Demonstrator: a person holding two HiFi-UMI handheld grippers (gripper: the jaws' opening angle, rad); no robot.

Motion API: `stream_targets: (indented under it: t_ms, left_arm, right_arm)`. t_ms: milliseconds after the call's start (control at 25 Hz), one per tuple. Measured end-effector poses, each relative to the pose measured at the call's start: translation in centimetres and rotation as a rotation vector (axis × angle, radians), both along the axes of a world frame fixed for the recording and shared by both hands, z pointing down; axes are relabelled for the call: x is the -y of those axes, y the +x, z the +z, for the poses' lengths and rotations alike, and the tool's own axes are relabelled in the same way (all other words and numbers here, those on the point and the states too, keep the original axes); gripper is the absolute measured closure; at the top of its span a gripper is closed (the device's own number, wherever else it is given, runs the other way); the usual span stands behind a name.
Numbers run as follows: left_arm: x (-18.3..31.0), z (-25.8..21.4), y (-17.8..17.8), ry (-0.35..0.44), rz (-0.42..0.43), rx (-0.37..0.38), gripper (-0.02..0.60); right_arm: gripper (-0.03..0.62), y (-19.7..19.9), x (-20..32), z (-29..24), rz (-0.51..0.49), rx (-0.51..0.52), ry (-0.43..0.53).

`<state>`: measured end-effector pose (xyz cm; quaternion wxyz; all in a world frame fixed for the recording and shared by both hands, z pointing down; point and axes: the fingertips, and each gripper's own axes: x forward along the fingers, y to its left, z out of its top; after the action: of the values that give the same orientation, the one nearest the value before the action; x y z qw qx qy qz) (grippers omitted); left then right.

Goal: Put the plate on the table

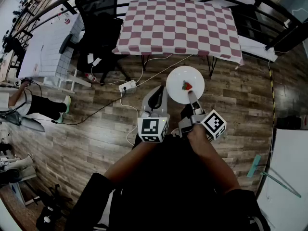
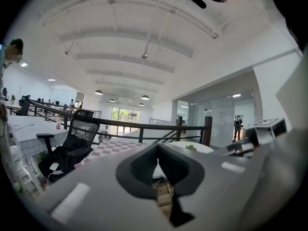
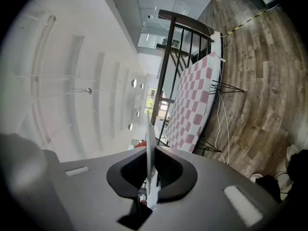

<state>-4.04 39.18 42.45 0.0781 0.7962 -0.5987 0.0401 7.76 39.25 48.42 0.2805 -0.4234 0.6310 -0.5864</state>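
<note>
One plate (image 1: 177,76), one strawberry (image 1: 186,85), two tools (image 1: 155,95) (image 1: 191,96)

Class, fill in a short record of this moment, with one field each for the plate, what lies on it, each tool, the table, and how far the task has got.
plate: white, round, carried in the air short of the table
on the plate: one small red item, kind unclear
right tool: shut on the plate's near rim
left tool: shut, nothing between its jaws, to the plate's left
table: covered with a red-and-white checked cloth, ahead of the person
task: plate not yet set down
</note>
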Motion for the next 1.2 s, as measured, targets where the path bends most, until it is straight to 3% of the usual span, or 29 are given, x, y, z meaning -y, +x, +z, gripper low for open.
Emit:
stream_targets:
  t_ms: [280,440,560,720,1200]
  left_arm:
    - [-0.2,0.7,-0.8,-0.001,-0.039,-0.022,0.572]
    - [0.2,1.4,-1.5,-0.018,-0.042,-0.021,0.572]
    - [1.2,1.8,-1.9,-0.026,-0.048,-0.028,0.572]
    - [3.4,2.6,-1.6,-0.035,-0.032,-0.034,0.572]
    - [13.2,3.2,-1.1,-0.037,0.037,-0.025,0.572]
  right_arm:
    - [0.577,1.0,-0.1,0.7,0.012,0.042,-0.026]
    - [0.577,1.7,-0.2,1.8,0.015,-0.005,-0.069]
    - [0.576,1.9,1.0,1.2,0.018,-0.013,-0.029]
    - [0.576,3.1,2.5,1.8,0.013,-0.109,-0.044]
    - [0.576,3.0,12.7,2.1,0.008,-0.007,-0.072]
